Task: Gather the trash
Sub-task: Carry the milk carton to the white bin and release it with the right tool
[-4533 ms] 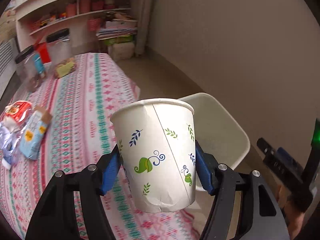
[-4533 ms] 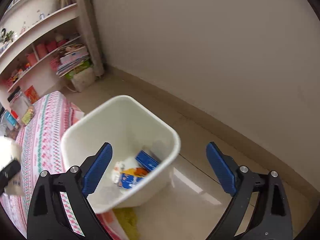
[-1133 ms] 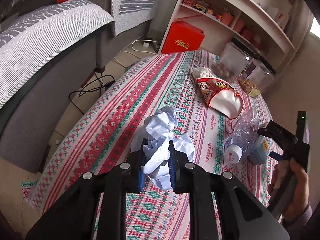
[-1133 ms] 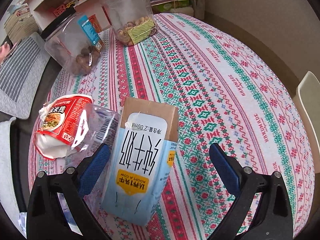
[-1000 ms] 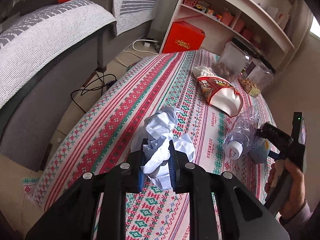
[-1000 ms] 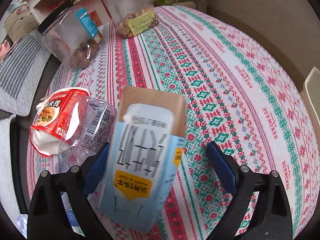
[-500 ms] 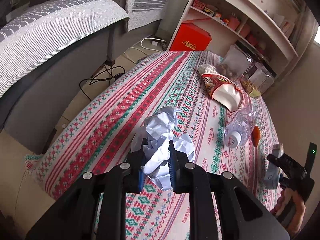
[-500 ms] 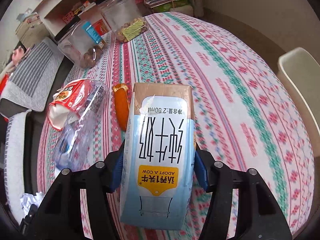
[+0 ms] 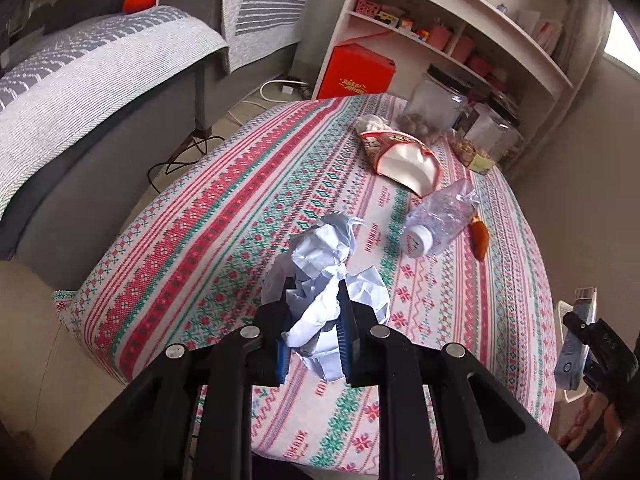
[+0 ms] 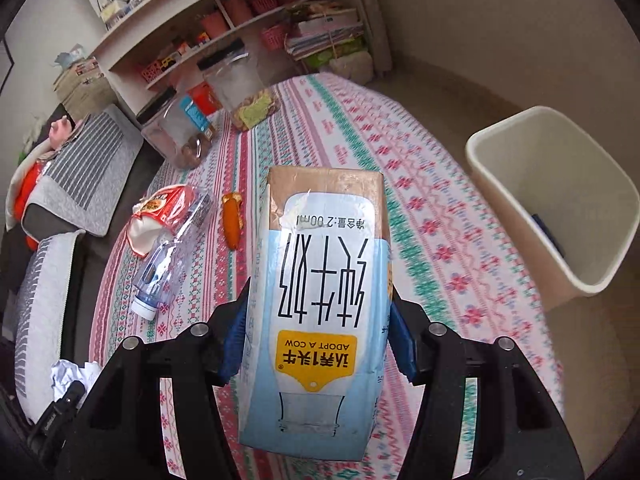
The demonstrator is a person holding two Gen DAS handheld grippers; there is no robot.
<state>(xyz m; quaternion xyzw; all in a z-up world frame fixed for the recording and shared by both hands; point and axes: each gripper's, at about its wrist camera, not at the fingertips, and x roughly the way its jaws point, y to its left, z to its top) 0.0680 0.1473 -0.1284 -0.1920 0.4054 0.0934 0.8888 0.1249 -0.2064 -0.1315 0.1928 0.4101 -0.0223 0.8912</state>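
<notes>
Patterned worktop [image 10: 420, 184] sits below both loads. Right hand-held gripper [image 10: 318, 332] pinches the milk carton [image 10: 320, 300], bin [image 10: 560, 208] off to its right and nearer it. Left hand-held gripper [image 9: 312, 320] is clamped on crumpled paper [image 9: 324, 272].

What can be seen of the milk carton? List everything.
The milk carton is a tall rectangular box, seemingly coated card: pale blue and white, with a brown far end, large black characters, a yellow "ADOPT A COW" tag and a bottle outline. The print reads upside down in the right wrist view. The right gripper is shut on it, blue pads pressing both sides, holding it above the tablecloth. The far end looks slightly creased. The left wrist view shows it at the right edge.
</notes>
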